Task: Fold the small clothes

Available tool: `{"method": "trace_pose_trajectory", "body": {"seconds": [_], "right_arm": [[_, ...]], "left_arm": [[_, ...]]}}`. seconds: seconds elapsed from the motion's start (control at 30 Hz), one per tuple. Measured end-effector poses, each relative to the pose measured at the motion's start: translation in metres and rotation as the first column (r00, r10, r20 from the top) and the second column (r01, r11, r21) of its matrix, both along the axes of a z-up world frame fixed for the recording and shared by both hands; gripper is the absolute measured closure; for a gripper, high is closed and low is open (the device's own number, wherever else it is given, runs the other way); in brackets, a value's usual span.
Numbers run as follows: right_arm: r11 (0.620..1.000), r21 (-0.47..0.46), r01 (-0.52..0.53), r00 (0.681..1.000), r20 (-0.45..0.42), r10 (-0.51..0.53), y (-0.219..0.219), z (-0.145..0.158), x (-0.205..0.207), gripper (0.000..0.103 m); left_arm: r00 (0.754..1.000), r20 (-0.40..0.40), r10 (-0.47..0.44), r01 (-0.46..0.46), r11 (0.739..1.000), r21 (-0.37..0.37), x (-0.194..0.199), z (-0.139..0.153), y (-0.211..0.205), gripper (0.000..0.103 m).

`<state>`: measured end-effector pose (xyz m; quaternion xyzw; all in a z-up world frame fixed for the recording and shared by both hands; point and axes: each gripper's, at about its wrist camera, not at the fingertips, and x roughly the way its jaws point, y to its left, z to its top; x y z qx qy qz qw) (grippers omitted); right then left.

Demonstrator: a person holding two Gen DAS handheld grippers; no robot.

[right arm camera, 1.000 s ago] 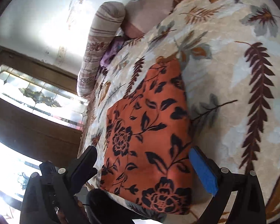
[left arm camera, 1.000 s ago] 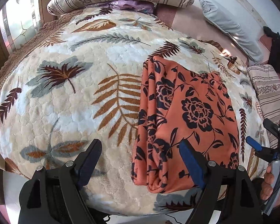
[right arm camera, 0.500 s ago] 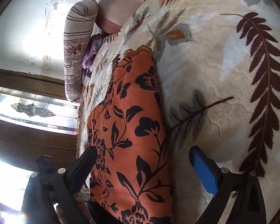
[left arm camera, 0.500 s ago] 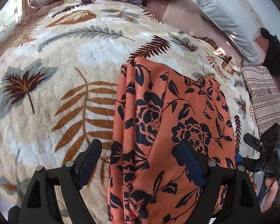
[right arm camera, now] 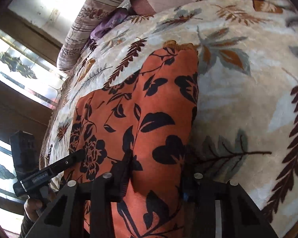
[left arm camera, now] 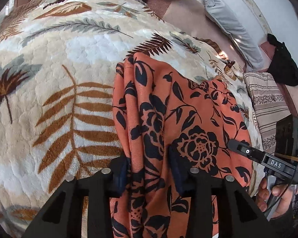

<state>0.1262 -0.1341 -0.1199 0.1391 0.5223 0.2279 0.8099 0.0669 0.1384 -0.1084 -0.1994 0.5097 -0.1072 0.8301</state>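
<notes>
The orange cloth (left arm camera: 180,119) lies folded on the leafy blanket (left arm camera: 55,63). The left tool (left arm camera: 149,168) pinches its near left edge. The right tool (right arm camera: 155,178) pinches its near right edge and reads "DAS".

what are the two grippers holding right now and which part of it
Both hold the orange floral garment. The left gripper pinches the bunched folds at its near left edge; the right gripper clamps its near right edge.
</notes>
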Motion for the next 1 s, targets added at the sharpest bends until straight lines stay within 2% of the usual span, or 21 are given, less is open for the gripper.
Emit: {"method": "trace_pose_trajectory", "body": {"seconds": [0.1,0.2,0.27,0.33,0.4,0.43,0.47,0.5,0.53,0.57,0.63,0.7,0.83,0.87,0.9,0.93,0.97,1.0], "right_arm": [[0.999,-0.037,-0.028,0.996,0.081,0.031,0.002,0.028,-0.005,0.067],[0.997,-0.07,-0.026,0.984,0.174,0.038,-0.008,0.06,-0.003,0.068],[0.997,-0.072,-0.001,0.976,0.219,0.017,-0.023,0.079,0.002,0.068],[0.996,-0.066,0.054,0.971,0.238,-0.037,-0.048,0.087,0.013,0.068],[0.993,-0.042,0.11,0.973,0.21,-0.098,-0.071,0.082,0.029,0.066],[0.989,-0.031,0.143,0.973,0.188,-0.135,-0.086,0.073,0.038,0.063],[0.981,-0.04,0.188,0.969,0.168,-0.179,-0.099,0.062,0.047,0.047],[0.967,-0.072,0.243,0.962,0.142,-0.231,-0.113,0.047,0.055,0.03],[0.947,-0.102,0.303,0.95,0.104,-0.293,-0.127,0.032,0.059,0.029],[0.932,-0.105,0.347,0.937,0.07,-0.341,-0.143,0.02,0.057,0.029],[0.922,-0.057,0.382,0.923,0.079,-0.378,-0.159,0.017,0.042,0.029],[0.925,-0.012,0.379,0.919,0.126,-0.375,-0.16,0.029,0.027,0.029],[0.949,0.136,0.286,0.927,0.21,-0.31,-0.139,0.062,0.003,0.025],[0.954,0.159,0.255,0.934,0.214,-0.286,-0.126,0.063,0.005,0.02],[0.958,0.181,0.223,0.944,0.207,-0.259,-0.119,0.06,0.007,0.015],[0.961,0.196,0.198,0.954,0.185,-0.234,-0.112,0.05,0.012,0.012],[0.963,0.193,0.188,0.968,0.13,-0.215,-0.103,0.033,0.021,0.009],[0.967,0.157,0.199,0.979,0.021,-0.205,-0.1,0.009,0.031,0.009]], "left_arm": [[0.999,0.05,-0.002,0.001,1.0,0.006,0.004,0.019,-0.007,0.078],[0.991,0.133,-0.028,0.028,1.0,0.005,0.016,0.047,-0.024,0.079],[0.98,0.193,-0.046,0.046,0.999,0.006,0.03,0.065,-0.04,0.079],[0.978,0.199,-0.068,0.071,0.997,-0.006,0.051,0.07,-0.058,0.078],[0.982,0.169,-0.087,0.086,0.996,0.016,0.073,0.061,-0.081,0.072],[0.985,0.137,-0.103,0.095,0.993,0.065,0.083,0.05,-0.094,0.067],[0.99,0.088,-0.11,0.097,0.986,0.138,0.09,0.037,-0.105,0.053],[0.994,0.028,-0.106,0.098,0.975,0.2,0.095,0.021,-0.112,0.051],[0.994,-0.034,-0.108,0.112,0.968,0.224,0.098,0.006,-0.114,0.051],[0.994,-0.061,-0.095,0.107,0.969,0.223,0.095,-0.001,-0.11,0.051],[0.999,-0.017,-0.048,0.051,0.976,0.213,0.08,0.004,-0.096,0.05],[1.0,-0.018,-0.019,0.023,0.968,0.249,0.07,0.011,-0.087,0.05],[0.999,0.042,-0.012,0.002,0.977,0.215,0.046,0.027,-0.079,0.05],[0.999,0.045,-0.015,0.006,0.979,0.203,0.043,0.025,-0.081,0.043],[0.999,0.032,-0.024,0.016,0.976,0.217,0.041,0.018,-0.086,0.033],[0.999,-0.016,-0.047,0.05,0.962,0.267,0.043,0.005,-0.093,0.033],[0.995,-0.08,-0.067,0.089,0.948,0.306,0.045,-0.01,-0.099,0.033],[0.995,-0.075,-0.065,0.085,0.948,0.305,0.042,-0.014,-0.099,0.032]]}}
